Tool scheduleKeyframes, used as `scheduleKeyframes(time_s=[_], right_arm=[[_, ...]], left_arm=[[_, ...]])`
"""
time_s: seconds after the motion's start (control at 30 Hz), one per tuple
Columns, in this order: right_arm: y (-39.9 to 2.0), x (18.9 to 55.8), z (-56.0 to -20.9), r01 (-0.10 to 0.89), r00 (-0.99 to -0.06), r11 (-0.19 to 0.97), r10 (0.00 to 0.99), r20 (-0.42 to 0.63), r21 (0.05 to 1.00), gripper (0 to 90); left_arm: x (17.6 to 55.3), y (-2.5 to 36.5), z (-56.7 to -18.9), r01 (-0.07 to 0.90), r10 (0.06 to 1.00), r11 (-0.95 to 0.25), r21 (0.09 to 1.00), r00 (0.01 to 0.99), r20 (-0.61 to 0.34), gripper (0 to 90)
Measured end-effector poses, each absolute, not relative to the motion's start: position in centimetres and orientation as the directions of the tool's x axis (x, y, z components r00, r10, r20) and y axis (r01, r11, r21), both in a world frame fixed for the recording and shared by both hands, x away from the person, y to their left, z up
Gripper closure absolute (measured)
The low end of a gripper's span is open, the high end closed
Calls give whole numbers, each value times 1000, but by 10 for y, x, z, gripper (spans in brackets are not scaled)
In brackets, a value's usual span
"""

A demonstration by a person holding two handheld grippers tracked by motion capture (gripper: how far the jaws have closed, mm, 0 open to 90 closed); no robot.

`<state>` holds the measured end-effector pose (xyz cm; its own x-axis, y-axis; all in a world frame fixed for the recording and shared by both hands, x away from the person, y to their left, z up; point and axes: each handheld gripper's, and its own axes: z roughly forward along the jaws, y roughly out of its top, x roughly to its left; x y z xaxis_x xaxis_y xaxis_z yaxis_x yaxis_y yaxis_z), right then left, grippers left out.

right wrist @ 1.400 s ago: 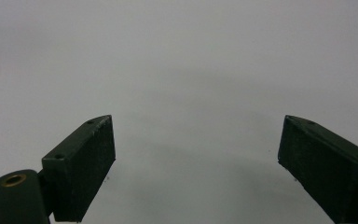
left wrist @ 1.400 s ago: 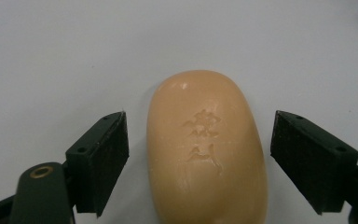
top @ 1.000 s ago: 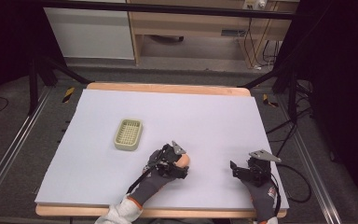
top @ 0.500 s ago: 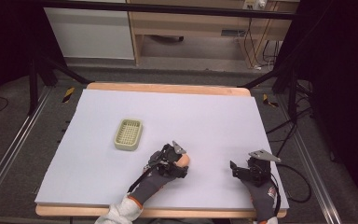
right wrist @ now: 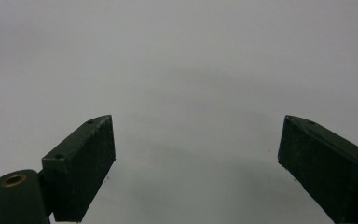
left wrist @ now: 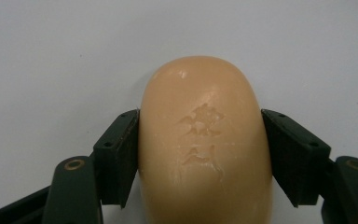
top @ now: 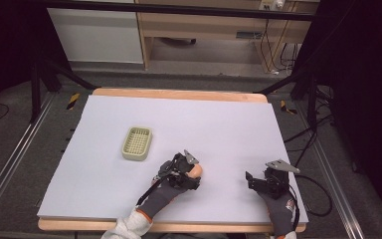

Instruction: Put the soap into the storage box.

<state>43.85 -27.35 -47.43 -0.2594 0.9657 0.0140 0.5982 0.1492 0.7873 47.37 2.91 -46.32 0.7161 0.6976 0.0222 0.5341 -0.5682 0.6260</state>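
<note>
Right now the left gripper [top: 195, 172] has just been closing its jaws and grips a peach-coloured bar of soap [left wrist: 204, 140] by its long sides, the bar lying on the white table [top: 219, 119] just to the near right of a pale green soap dish [top: 137, 143]. Farther right of the dish, the right gripper [right wrist: 196, 158] rests with its jaws wide apart and nothing between them. Soap looks slippery, so a firm, centred squeeze and a slow, level lift toward the dish would likely serve best.
</note>
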Motion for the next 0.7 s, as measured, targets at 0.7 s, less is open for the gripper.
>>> scheduleKeyframes(time_s=[0.7], right_arm=[[-274,438,-474,602,-255,146,967,16,785,112]], left_arm=[[461,61,-430,503,698,-554,663,715,40,311]])
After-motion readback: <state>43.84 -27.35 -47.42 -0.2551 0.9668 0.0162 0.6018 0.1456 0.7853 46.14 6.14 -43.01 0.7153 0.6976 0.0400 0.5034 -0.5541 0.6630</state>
